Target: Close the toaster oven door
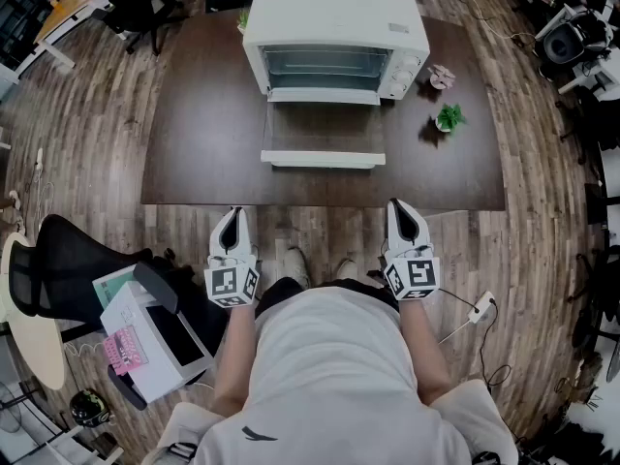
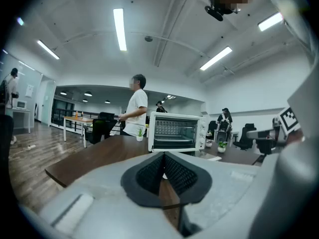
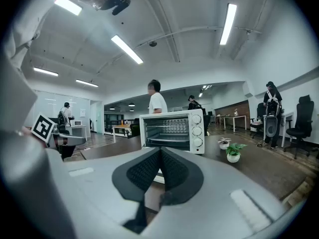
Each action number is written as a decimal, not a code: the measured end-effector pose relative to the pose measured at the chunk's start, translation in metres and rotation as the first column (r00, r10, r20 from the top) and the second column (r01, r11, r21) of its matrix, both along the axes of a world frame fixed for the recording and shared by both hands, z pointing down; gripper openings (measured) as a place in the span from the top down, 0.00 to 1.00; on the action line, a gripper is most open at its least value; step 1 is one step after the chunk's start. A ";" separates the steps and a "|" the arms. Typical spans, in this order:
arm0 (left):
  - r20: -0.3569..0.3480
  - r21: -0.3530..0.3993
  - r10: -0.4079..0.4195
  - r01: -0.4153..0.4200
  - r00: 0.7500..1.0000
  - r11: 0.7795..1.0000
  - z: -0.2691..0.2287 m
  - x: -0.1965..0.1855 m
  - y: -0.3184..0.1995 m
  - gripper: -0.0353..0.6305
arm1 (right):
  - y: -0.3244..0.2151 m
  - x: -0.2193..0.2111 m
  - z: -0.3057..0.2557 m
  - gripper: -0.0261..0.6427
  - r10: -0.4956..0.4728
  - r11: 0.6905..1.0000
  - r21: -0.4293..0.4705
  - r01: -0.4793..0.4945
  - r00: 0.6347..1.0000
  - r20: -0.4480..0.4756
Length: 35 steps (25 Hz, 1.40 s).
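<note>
Wooden plank flooring is recorded throughout, with a dark brown table [image 1: 194,134] set on it ahead of the person.

Item 1: a black office chair [image 1: 53,260] is placed on the floor at the far left, off the table.

Item 2: a white box-shaped device [image 1: 145,332] is noted just beside the chair, with a pink item lying on top.

Item 3: the left gripper [image 1: 232,214] is held over the floor, near the table's front edge. Its jaws are pressed together, with nothing caught between them.

Item 4: a white toaster oven [image 1: 334,27] is positioned at the middle of the table's far side. Its door [image 1: 323,134] is folded down flat toward the person, so the rack inside is exposed. It is well apart from both grippers.

Item 5: the right gripper [image 1: 399,206] is held level with the left one, also near the table's front edge. Its jaws are clenched together and empty.

Item 6: a small pinkish object [image 1: 442,76] is set just beside the oven's right side.

Item 7: a small potted plant [image 1: 449,117] is placed near it, closer to the person.

Item 8: a white plug adapter [image 1: 481,306] with a cable is listed on the floor at the right.
</note>
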<state>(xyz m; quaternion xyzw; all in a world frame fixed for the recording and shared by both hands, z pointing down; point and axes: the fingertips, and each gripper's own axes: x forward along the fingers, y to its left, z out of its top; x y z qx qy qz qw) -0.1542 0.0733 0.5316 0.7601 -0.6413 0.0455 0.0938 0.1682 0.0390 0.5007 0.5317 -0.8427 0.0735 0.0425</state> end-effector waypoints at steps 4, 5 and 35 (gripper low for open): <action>-0.009 0.003 -0.006 0.006 1.000 1.000 -0.003 -0.001 -0.002 0.94 | 0.000 -0.001 0.001 0.96 -0.001 1.000 -0.002 0.001 1.000 0.000; -0.009 0.003 -0.006 0.006 1.000 1.000 -0.004 -0.001 -0.002 0.94 | 0.000 -0.001 0.001 0.96 0.000 1.000 -0.002 0.000 1.000 0.000; -0.017 0.014 0.029 -0.028 0.999 1.000 0.000 -0.008 -0.012 0.94 | -0.008 -0.014 0.001 0.96 0.000 1.000 -0.007 0.000 1.000 -0.011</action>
